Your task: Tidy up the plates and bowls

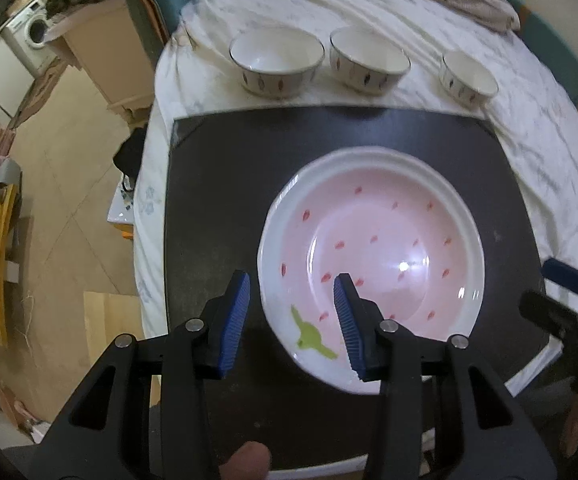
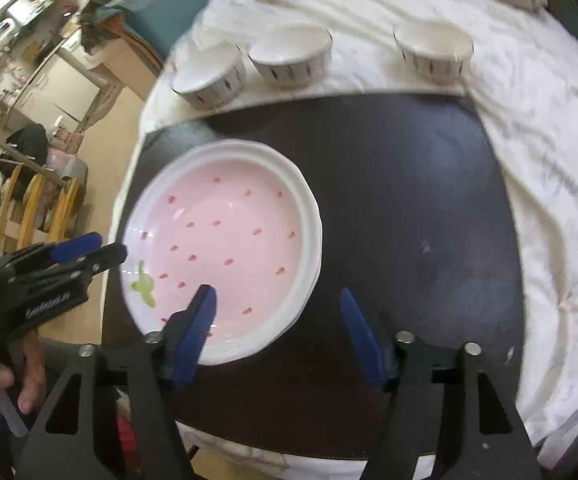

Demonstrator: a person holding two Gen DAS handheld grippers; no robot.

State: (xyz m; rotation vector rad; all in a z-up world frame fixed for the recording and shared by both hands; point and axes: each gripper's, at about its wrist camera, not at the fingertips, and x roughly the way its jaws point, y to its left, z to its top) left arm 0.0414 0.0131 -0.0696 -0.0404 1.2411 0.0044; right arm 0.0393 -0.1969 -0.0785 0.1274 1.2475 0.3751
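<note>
A pink strawberry-pattern plate (image 1: 373,240) with a white rim lies on a black board (image 1: 217,184); in the right wrist view the plate (image 2: 225,236) looks like the top of a stack. Three white bowls (image 1: 277,60) (image 1: 369,58) (image 1: 469,74) stand in a row on the white cloth beyond the board. My left gripper (image 1: 293,316) is open and empty, straddling the plate's near left rim. My right gripper (image 2: 279,320) is open and empty over the plate's near right rim.
White cloth (image 2: 549,160) covers the surface around the board. The board's right half (image 2: 429,200) is bare. Floor (image 1: 69,200), a cabinet (image 1: 101,52) and a washing machine (image 1: 29,32) lie to the left. The left gripper (image 2: 65,264) shows in the right wrist view.
</note>
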